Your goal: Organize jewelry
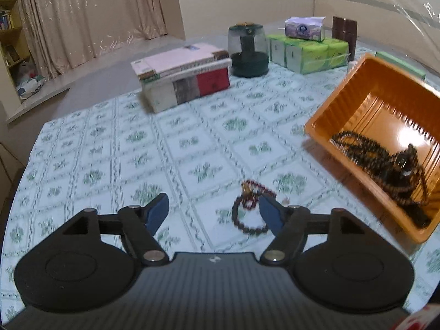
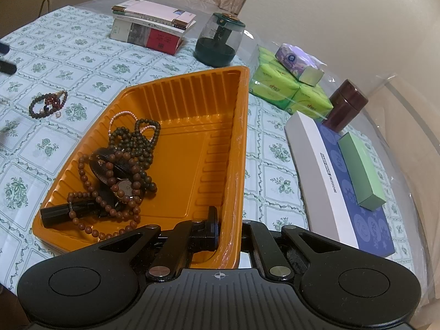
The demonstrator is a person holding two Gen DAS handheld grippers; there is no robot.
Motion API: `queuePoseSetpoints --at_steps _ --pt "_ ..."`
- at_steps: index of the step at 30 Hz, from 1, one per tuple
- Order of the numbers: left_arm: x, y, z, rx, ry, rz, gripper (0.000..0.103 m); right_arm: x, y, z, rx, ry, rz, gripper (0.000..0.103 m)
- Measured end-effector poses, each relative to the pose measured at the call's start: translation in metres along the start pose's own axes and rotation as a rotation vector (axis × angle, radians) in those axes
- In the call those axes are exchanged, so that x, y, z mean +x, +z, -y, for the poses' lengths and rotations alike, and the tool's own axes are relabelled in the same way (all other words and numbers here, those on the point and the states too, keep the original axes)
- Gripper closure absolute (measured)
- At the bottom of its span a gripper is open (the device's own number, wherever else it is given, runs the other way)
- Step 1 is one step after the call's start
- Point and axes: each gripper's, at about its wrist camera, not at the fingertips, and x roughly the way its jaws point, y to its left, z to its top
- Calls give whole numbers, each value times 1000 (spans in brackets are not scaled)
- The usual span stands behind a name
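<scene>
You'd got most of it done: the orange ribbed plastic tray (image 2: 192, 126) already held a heap of brown wooden bead strands (image 2: 123, 165), w/ your right gripper (image 2: 229, 236) clenched on its near wall. Left to do, I'd say: the dark-bead and red-bead bracelets (image 1: 251, 209) lay on the desk (image 1: 110, 148) near the tray. Your left gripper (image 1: 213, 214) hung over them, jaws released, nothing gripped. Desk wore a green floral cloth; books, tissue packs at back, beige curtains (image 1: 90, 11) beyond.

Left tool (image 1: 213, 210) gapes, angled downward; right tool (image 2: 229, 232) is clamped tight.
</scene>
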Motion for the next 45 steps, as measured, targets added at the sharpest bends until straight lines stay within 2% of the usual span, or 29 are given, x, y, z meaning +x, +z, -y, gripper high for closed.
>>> queuePoseSetpoints --at_steps 3,6,8,13,20,22,26,27,28,30,39,45 --pt "7 -17 3 3 -5 -14 32 0 0 0 0 0 -1 100" --pt "17 -29 2 -40 -30 -26 34 -1 -1 2 1 0 -3 100" --pt "25 -33 0 -88 -32 -28 38 -1 -1 2 4 1 -3 100" --pt "46 -34 -4 -205 -3 -58 65 0 -2 2 9 -2 -5 100" --pt "67 -31 -5 -329 -56 -67 72 2 -2 3 13 -2 -14 100" --pt "73 -30 -2 -326 -58 -79 79 3 -2 2 12 -3 -15 100" --pt "79 -30 2 -305 -53 -89 82 5 -3 3 16 -4 -22 100" --pt "79 -30 3 -298 -52 -92 86 5 -4 2 16 -5 -24 100" --pt "79 -30 3 -288 -53 -97 94 5 -4 2 18 -4 -24 100" --pt "78 -29 1 -281 -64 -107 97 5 -4 2 17 -4 -23 100" --pt "31 -28 -14 -198 -17 -43 98 6 -4 1 14 -8 -20 100" --pt "0 -21 -29 -203 -14 8 98 2 -3 0 12 -9 -14 100"
